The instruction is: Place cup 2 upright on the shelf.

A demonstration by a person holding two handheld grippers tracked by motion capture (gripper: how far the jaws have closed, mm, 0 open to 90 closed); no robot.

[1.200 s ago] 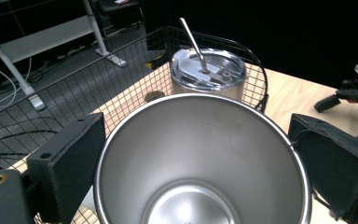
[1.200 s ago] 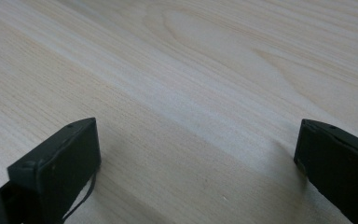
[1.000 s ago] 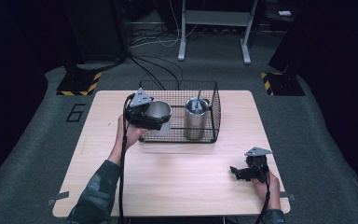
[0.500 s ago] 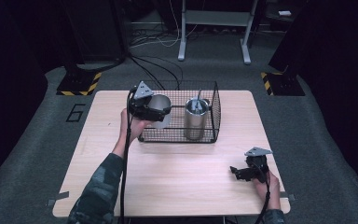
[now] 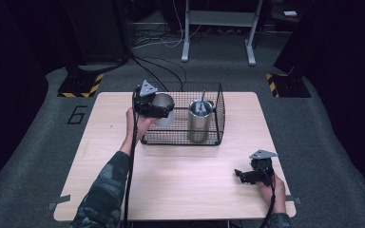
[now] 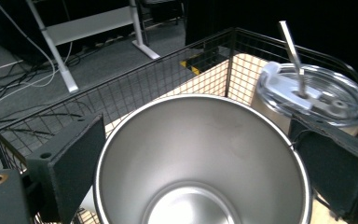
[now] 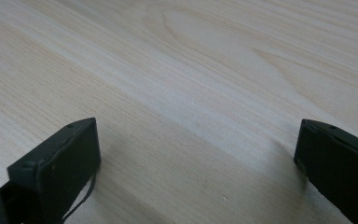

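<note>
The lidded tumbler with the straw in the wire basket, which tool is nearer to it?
Left. The left tool, gripping an open steel cup, is just beside the lidded tumbler at the basket. The right tool sits open over the table's near right part, well away.

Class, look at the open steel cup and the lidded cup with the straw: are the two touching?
Apart. The high view shows wire basket mesh and tabletop between the open steel cup and the lidded cup.

Lidded tumbler (image 5: 200, 121) crowds basket (image 5: 180, 139); table front (image 5: 180, 185) open.
</note>
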